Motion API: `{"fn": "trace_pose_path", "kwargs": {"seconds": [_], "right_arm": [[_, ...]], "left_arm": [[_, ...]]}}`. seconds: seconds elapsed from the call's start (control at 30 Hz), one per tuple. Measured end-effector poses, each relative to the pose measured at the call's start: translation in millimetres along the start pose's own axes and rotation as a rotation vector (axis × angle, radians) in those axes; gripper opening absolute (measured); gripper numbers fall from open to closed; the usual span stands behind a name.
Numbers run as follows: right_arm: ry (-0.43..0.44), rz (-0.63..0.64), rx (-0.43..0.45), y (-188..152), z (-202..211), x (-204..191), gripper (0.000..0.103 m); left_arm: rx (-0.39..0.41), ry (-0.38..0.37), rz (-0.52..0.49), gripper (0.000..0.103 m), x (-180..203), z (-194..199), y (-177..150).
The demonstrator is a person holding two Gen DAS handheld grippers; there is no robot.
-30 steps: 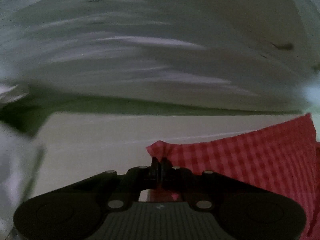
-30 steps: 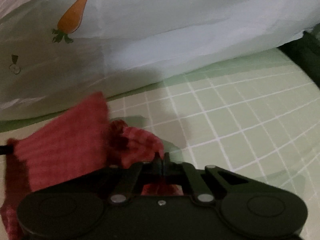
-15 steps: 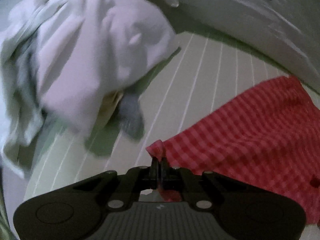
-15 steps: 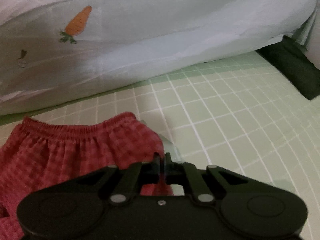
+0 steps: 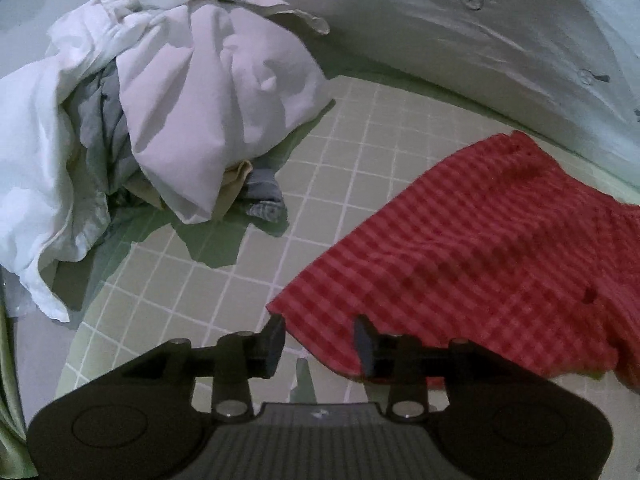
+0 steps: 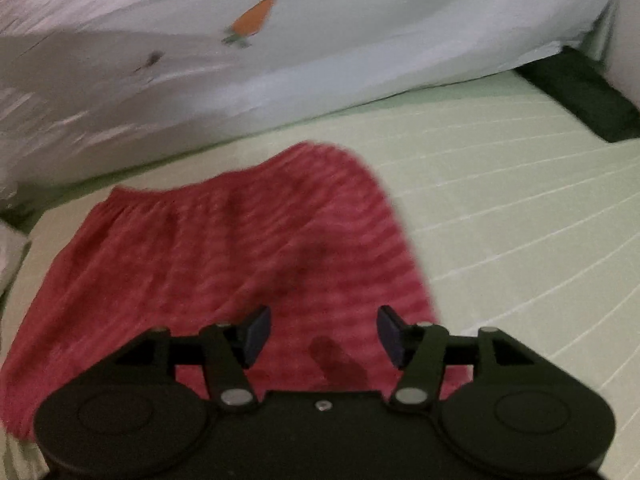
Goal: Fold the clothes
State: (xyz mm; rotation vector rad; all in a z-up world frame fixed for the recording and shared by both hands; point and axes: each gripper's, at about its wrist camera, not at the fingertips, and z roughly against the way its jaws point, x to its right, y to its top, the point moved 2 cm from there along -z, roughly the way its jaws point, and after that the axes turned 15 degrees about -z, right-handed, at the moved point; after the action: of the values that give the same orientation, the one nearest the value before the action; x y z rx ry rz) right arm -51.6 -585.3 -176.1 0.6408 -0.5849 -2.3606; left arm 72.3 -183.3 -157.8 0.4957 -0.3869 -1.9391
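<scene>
Red checked shorts (image 5: 480,248) lie spread flat on the green grid-patterned sheet (image 5: 352,152). My left gripper (image 5: 320,340) is open just above the shorts' near left corner, holding nothing. In the right wrist view the shorts (image 6: 224,256) lie with the elastic waistband toward the far side. My right gripper (image 6: 324,334) is open over their near right part, holding nothing. That view is blurred by motion.
A heap of crumpled white and grey clothes (image 5: 160,96) sits at the left. A pale pillow with carrot prints (image 6: 320,40) runs along the far side. A dark object (image 6: 580,96) lies at the far right of the sheet (image 6: 520,208).
Both grippers were shut on the red shorts and carried them down onto the sheet. Now both have opened and let go, and the shorts lie flat.
</scene>
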Motion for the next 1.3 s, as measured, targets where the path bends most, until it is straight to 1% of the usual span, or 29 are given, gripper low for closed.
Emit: {"fn": "trace_pose_path", "kwargs": {"seconds": [0.07,0.13,0.2,0.3,0.4,0.57,0.63,0.7,0.73,0.8,0.87,0.97,1.03,1.07,1.1,1.13,1.17,1.2,1.27,1.3], "right_arm": [[0.018,0.000,-0.026,-6.6,-0.8,-8.0,0.059],[0.031,-0.015,-0.058,-13.8,-4.4,-12.5,0.054],[0.036,-0.022,-0.087,-24.0,-5.9,-15.6,0.043],[0.024,-0.020,-0.123,-42.8,-2.4,-14.2,0.035],[0.026,-0.015,-0.128,-60.8,9.9,-9.8,0.032],[0.025,-0.021,-0.140,-84.5,31.4,-2.1,0.032],[0.018,-0.052,-0.118,-87.9,41.1,5.0,0.036],[0.002,-0.084,-0.064,-84.9,50.8,13.3,0.050],[-0.009,-0.094,-0.034,-81.1,53.8,17.3,0.054],[-0.043,-0.111,0.025,-69.9,58.3,27.2,0.070],[-0.082,-0.125,0.058,-57.7,56.3,38.9,0.076],[-0.130,-0.141,0.069,-41.4,44.9,57.1,0.076],[-0.136,-0.137,0.061,-34.8,36.6,66.3,0.071],[-0.118,-0.120,0.050,-33.1,34.5,68.6,0.062],[-0.096,-0.100,0.037,-31.5,33.0,70.4,0.045],[-0.074,-0.079,0.025,-29.9,31.5,72.3,0.036],[-0.051,-0.059,0.012,-28.4,29.9,74.1,0.017],[-0.031,-0.028,0.016,-28.0,32.3,74.4,0.000],[0.009,0.039,0.033,-27.8,39.2,74.1,0.000],[0.016,0.056,0.052,-26.3,44.8,76.5,0.000]], "left_arm": [[0.008,-0.016,-0.022,0.041,1.8,5.5,-3.5],[0.018,-0.027,-0.041,0.043,1.4,9.7,-6.1],[0.022,-0.037,-0.053,0.046,-0.4,13.4,-10.0],[0.022,-0.049,-0.064,0.048,-3.0,16.1,-16.0],[0.009,-0.065,-0.071,0.048,-3.6,16.0,-22.3],[-0.007,-0.097,-0.100,0.048,4.3,15.3,-31.2],[-0.011,-0.105,-0.108,0.049,9.4,16.1,-33.4],[-0.006,-0.109,-0.119,0.050,14.5,19.0,-34.7],[-0.002,-0.110,-0.123,0.053,16.8,20.7,-35.2],[0.009,-0.102,-0.123,0.056,22.2,25.1,-35.2],[0.018,-0.096,-0.117,0.056,27.5,30.1,-34.3],[0.035,-0.084,-0.104,0.056,35.7,38.5,-35.6],[0.041,-0.072,-0.090,0.057,41.6,43.7,-37.7],[0.043,-0.066,-0.080,0.057,44.9,46.4,-39.6],[0.043,-0.064,-0.070,0.058,48.2,48.0,-41.6],[0.043,-0.062,-0.060,0.058,51.8,49.5,-43.8],[0.037,-0.063,-0.048,0.058,56.6,49.9,-46.4],[0.034,-0.066,-0.037,0.058,60.7,50.0,-48.1],[0.028,-0.071,-0.015,0.058,69.1,50.7,-51.7],[0.027,-0.072,-0.007,0.058,72.8,51.7,-53.0]]}}
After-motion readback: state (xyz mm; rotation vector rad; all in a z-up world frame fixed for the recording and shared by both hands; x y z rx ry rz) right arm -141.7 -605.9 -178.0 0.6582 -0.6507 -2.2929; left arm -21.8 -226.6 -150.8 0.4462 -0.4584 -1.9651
